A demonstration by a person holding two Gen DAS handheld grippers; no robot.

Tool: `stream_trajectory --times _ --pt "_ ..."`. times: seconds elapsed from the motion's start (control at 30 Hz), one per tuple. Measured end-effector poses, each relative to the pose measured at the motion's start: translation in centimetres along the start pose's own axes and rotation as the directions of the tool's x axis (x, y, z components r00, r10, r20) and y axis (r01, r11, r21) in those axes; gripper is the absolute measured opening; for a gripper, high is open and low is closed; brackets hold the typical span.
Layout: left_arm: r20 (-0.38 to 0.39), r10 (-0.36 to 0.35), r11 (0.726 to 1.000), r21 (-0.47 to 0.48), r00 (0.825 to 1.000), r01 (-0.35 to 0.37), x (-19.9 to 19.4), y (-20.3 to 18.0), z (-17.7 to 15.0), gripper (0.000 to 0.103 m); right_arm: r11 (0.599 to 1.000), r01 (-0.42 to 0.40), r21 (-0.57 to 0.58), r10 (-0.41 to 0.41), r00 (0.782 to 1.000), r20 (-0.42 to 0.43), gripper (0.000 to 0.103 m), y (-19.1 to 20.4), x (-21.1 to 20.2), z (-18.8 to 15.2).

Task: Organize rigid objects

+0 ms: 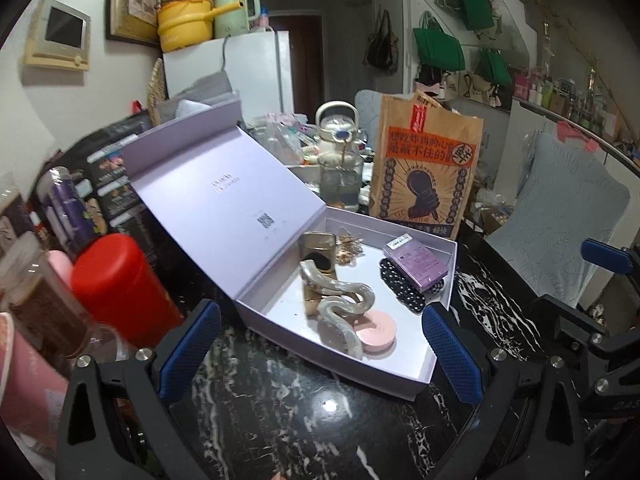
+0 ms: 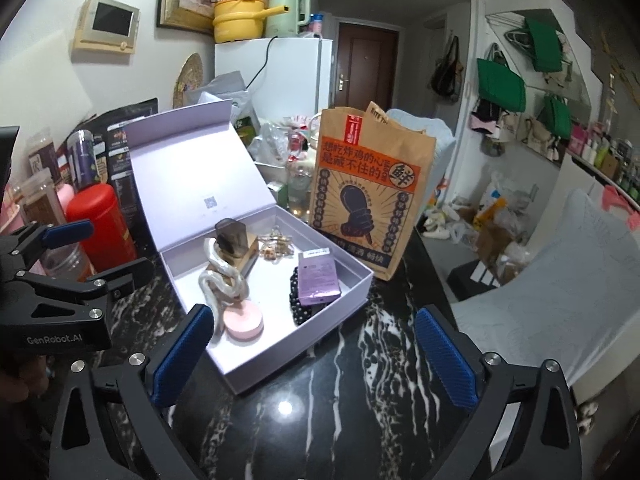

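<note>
Lilac box (image 1: 280, 344) open on the black marble worktop (image 1: 280, 412), lid (image 1: 224, 208) leaning back; inside: pearly clip (image 1: 340, 308), pink compact (image 1: 376, 334), gold case (image 1: 316, 264), purple packet (image 1: 416, 266). Left tongs (image 1: 320, 352) and right tongs (image 2: 316, 352) both spread wide, holding nothing, just before the box. Probably closing next: best to push the lid from its top edge, steadying the front wall.

Indoor light, moderate and cool. Overhead lamp gives a small white glare spot on the glossy black marble tabletop (image 1: 330, 405), also seen from the right wrist (image 2: 285, 408). Soft shadows inside the lavender box (image 1: 420, 376). Strong fisheye bending and dark vignette at corners. Left-edge clutter near the red canister (image 1: 120, 288) blurred.
</note>
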State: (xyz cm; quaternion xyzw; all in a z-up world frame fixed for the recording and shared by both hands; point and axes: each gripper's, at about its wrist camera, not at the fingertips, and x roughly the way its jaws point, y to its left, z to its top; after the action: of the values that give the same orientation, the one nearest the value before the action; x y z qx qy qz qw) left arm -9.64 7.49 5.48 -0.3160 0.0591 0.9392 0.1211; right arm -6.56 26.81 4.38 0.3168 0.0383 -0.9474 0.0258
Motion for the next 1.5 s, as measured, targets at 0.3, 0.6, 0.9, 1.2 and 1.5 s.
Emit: stream_trajectory --times 0.3,0.6,0.9,1.2,1.5 --pt "0.041 0.035 0.999 -0.012 0.999 -0.034 -3.5 0.4 -0.6 0.103 0.999 0.041 0.035 -0.041 0.999 0.005 0.103 0.3 -3.0 -1.0" --pt "0.004 0.055 0.999 -0.002 0.998 -0.055 -5.0 0.0 -2.1 0.103 0.997 0.068 0.038 -0.068 0.998 -0.007 0.103 0.7 -4.6 -3.1" --pt "-0.004 0.042 0.999 -0.021 0.999 -0.043 -6.1 0.1 -3.7 0.103 0.995 0.097 0.037 -0.097 0.995 -0.013 0.103 1.4 -5.6 -4.6" --pt "-0.029 0.031 0.998 -0.054 0.999 -0.032 -6.2 0.9 -4.8 0.103 0.997 0.071 0.031 -0.07 0.997 -0.018 0.103 2.1 -5.8 -5.4" --pt "-0.034 0.023 0.998 -0.057 0.999 -0.025 -6.4 1.0 -5.2 0.103 0.997 0.067 0.031 -0.067 0.998 -0.013 0.103 2.5 -6.0 -5.4"
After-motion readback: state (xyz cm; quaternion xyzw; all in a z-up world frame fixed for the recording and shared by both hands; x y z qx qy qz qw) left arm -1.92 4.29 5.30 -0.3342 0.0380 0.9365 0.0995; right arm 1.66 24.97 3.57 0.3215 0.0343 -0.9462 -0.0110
